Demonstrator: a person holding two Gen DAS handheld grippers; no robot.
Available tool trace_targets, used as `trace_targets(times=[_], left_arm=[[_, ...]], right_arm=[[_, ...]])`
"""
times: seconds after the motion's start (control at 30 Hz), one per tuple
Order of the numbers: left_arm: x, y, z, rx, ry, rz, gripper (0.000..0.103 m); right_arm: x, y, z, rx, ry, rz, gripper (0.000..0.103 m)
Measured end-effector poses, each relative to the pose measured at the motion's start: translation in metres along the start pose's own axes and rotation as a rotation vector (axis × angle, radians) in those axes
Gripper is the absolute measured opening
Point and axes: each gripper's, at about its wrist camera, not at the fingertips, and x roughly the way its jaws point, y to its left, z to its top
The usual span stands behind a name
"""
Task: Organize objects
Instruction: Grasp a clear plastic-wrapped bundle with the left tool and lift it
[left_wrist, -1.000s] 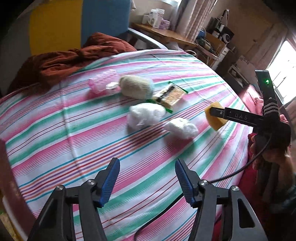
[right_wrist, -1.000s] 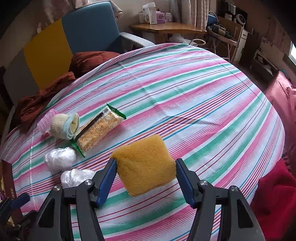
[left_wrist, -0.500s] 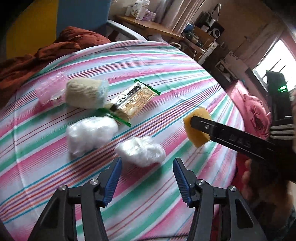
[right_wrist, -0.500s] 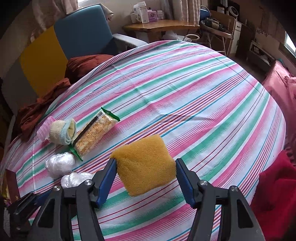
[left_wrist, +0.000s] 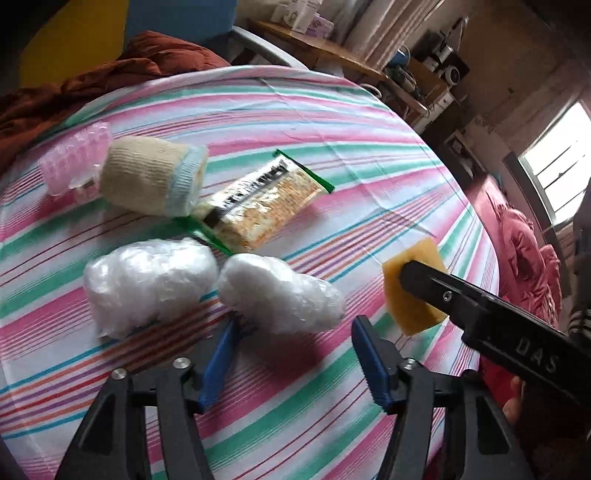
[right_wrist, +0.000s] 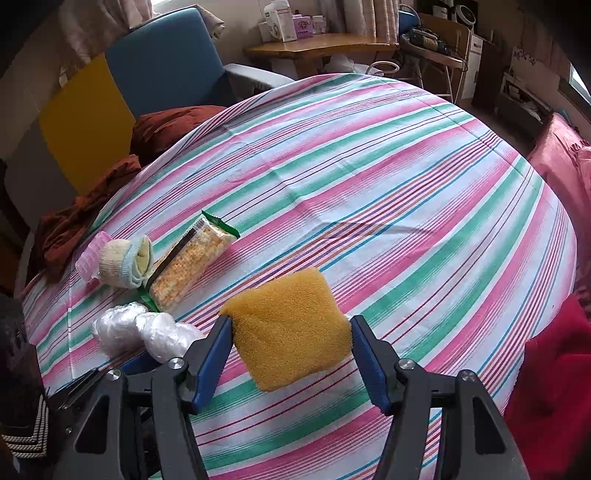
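Striped worktop (right_wrist: 388, 177): items clustered at your left.

Sponge (right_wrist: 291, 332): soft, light, springy; clamped across mid-width in your right hand-held gripper (right_wrist: 291, 354), off the cloth. Gentle squeeze enough.

Plastic wad (left_wrist: 280, 295): nr weightless, crinkly, slippery, crushable; take across widest bulge. Sits just ahead of your left hand-held gripper (left_wrist: 291, 354), jaws spread, empty, left pad at wad's underside; contact unclear.

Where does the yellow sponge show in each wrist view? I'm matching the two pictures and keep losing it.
Left wrist view: the yellow sponge sits right of centre, partly behind the right gripper's dark finger.
Right wrist view: the sponge is at lower centre, held between the right gripper's blue pads.
Shared landmark: the green-edged cracker packet, on the striped cloth left of the sponge in both.
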Motion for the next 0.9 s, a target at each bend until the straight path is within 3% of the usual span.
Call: trace_targets(times=[0.5,0.83,0.9], left_arm=[[-0.002,0.003,0.005,-0.087,0.002,-0.034,0.072],[0.011,0.007,0.018,-0.148,0.026,-0.053,0.066],[0.013,0.006,0.022,-0.14,0.033,-0.035,0.061]], right_arm=[[-0.001,-0.004,0.001,0.022,-0.013,-0.006,0.066],[-0.007,-0.017,0.004,0.074,-0.043,-0.011,0.066],[-0.007,-0.016,0.004,0.066,-0.042,-0.012,0.066]])
